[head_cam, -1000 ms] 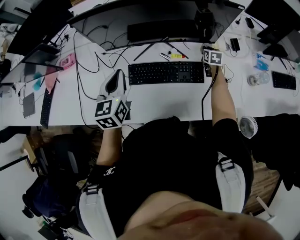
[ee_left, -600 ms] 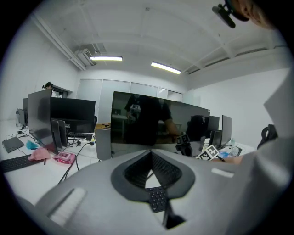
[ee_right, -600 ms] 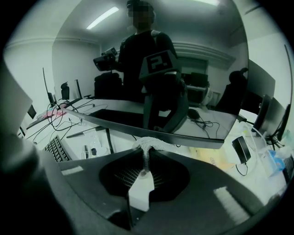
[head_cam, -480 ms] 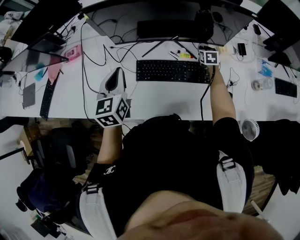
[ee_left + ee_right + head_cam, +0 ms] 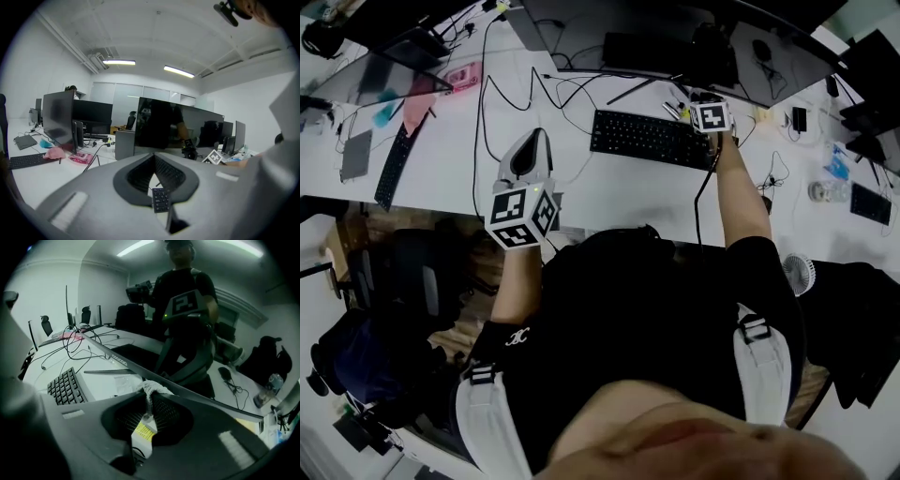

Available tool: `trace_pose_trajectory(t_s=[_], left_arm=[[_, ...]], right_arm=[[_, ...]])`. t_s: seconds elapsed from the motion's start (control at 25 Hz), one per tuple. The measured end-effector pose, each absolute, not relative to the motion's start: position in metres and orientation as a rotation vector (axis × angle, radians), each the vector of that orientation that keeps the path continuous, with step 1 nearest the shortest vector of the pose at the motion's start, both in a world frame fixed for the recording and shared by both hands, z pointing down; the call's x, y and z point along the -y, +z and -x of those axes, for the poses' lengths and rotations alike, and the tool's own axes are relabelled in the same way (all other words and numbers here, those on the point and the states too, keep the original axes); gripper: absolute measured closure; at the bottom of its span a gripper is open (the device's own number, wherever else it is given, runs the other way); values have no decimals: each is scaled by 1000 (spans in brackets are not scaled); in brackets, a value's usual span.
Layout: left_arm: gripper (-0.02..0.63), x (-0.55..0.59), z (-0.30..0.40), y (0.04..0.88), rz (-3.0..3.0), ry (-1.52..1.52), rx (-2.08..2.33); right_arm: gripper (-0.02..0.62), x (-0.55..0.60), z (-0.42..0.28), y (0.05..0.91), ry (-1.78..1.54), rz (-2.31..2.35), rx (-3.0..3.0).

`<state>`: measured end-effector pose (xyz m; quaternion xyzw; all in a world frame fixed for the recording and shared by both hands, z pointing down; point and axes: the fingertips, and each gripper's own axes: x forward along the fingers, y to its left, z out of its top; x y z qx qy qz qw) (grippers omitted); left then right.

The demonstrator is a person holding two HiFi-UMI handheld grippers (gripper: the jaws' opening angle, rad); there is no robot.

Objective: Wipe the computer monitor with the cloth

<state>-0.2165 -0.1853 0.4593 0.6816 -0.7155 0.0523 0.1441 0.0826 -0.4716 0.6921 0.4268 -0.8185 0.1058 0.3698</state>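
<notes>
Office desk (image 5: 609,202) (cable-strewn); right tongs (image 5: 148,397) pinch cloth (image 5: 157,388).

A keyboard (image 5: 649,139) is set on the desk (image 5: 609,192), and the monitor (image 5: 581,23) is stood behind it at 12 o'clock. A fan (image 5: 798,274) is found at its 4 o'clock, and a second keyboard (image 5: 389,169) well apart at 9 o'clock.

We are noting even overhead light: ceiling tubes (image 5: 178,71) are glowing in the left gripper view, and the desk (image 5: 619,192) is showing bright with only faint shadows. The right gripper view is running dimmer, with a green cast; the monitor (image 5: 187,348) is mirroring the room. Both gripper views are vignetting black and bending at the edges. The cloth (image 5: 152,387), close to the lens, is reading soft.
</notes>
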Motion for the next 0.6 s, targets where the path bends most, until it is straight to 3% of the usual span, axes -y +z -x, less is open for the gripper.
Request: trace_pose_trajectory(t_s=[0.6], left_arm=[[552,138,295,463,-1827,119,2166]], right_arm=[[554,454,50,694,190,-965,2174]])
